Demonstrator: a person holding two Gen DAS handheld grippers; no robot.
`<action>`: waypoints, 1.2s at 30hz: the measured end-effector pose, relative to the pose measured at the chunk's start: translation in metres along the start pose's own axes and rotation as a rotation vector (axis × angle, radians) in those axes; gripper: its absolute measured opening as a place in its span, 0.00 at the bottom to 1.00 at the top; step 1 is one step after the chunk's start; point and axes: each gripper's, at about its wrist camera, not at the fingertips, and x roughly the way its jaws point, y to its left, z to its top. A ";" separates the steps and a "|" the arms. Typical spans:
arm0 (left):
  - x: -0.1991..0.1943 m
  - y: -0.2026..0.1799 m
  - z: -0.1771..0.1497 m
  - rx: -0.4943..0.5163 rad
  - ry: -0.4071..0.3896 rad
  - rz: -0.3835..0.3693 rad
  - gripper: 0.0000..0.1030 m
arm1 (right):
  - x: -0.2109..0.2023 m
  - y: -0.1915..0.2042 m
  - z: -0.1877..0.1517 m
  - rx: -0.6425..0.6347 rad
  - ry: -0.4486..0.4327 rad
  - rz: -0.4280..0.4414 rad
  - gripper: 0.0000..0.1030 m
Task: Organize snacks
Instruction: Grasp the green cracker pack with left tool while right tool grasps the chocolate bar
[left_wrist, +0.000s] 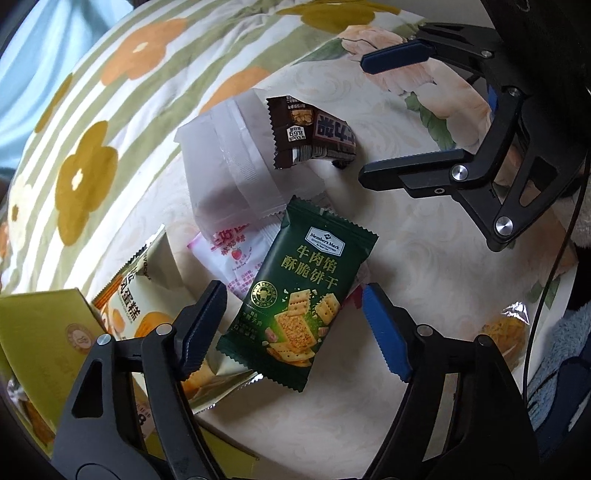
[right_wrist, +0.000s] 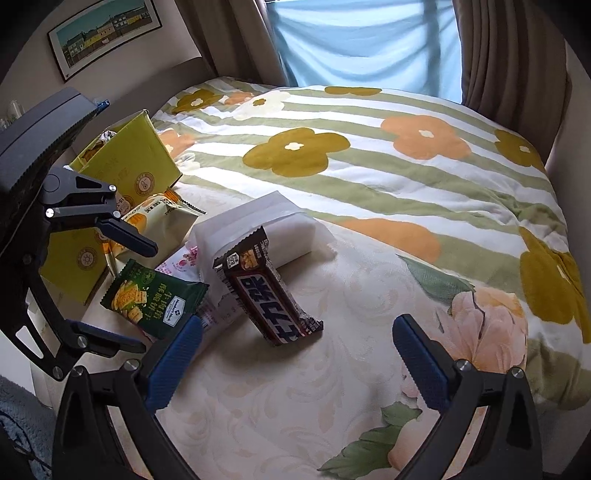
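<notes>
Snacks (left_wrist: 299, 314); wall picture (right_wrist: 105, 35) right-view only

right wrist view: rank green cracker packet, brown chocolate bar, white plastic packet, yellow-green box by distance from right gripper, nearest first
From the right gripper, both its jaws open:
1. Brown chocolate bar, just ahead, centre.
2. Green cracker packet, ahead-left, by the left finger; close to the bar, but slightly farther.
3. White plastic packet, behind the bar.
4. Yellow-green box, far left, at the back.

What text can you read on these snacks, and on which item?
"Member's Mark" and "牛肉馅 酥脆饼干": green cracker packet.
"86g", upside down: brown chocolate bar.
"蛋糕": cream cake packet.
Pink print on the white sachet: too blurred.
Yellow box seal: unreadable.
</notes>
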 end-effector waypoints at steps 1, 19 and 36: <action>0.002 0.000 0.000 0.009 0.004 0.001 0.71 | 0.001 0.001 0.001 -0.006 0.000 0.003 1.00; -0.004 -0.007 -0.008 0.081 -0.030 0.006 0.47 | 0.021 0.006 0.011 -0.080 0.047 0.042 0.85; -0.016 -0.018 -0.020 0.068 -0.062 0.012 0.46 | 0.030 0.012 0.007 -0.124 0.093 0.066 0.28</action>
